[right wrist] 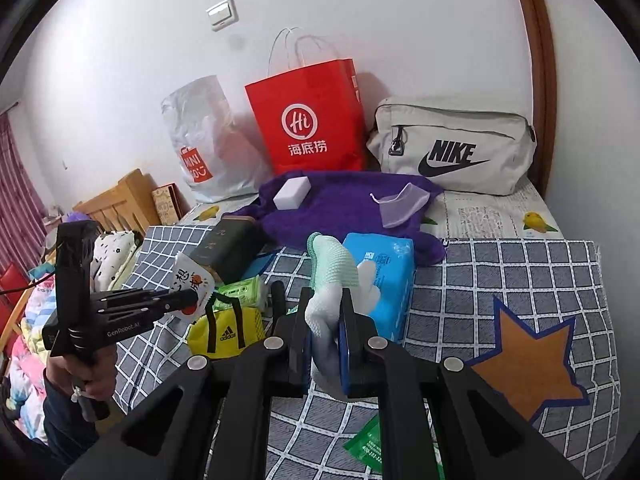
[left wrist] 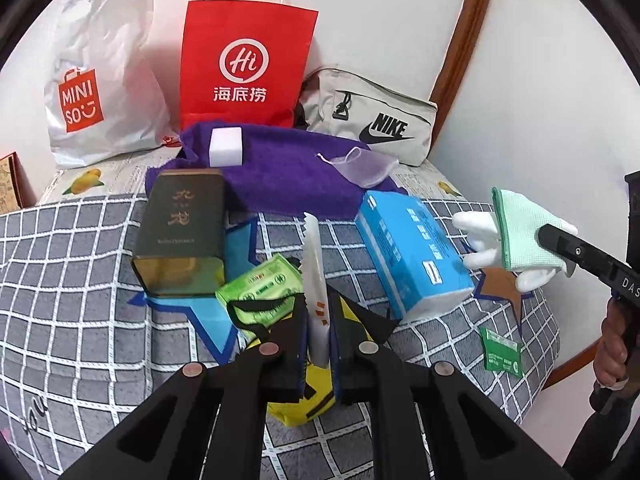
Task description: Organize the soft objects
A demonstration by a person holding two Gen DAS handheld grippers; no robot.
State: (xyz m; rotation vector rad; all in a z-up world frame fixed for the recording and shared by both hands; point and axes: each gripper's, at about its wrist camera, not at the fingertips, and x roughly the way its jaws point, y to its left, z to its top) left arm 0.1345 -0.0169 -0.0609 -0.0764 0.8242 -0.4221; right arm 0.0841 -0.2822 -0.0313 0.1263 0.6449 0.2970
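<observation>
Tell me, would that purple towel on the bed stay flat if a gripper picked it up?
Probably not. The purple towel already lies rumpled, so it would likely droop. The white sponge block resting on it might tumble off.

Checked bed cover (right wrist: 500, 280) carries purple towel (right wrist: 340, 200), tissue pack (right wrist: 384, 272).

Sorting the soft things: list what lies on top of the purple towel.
On the purple towel lie a white sponge block and a sheer lilac pouch. Anything beneath them stays covered.
</observation>
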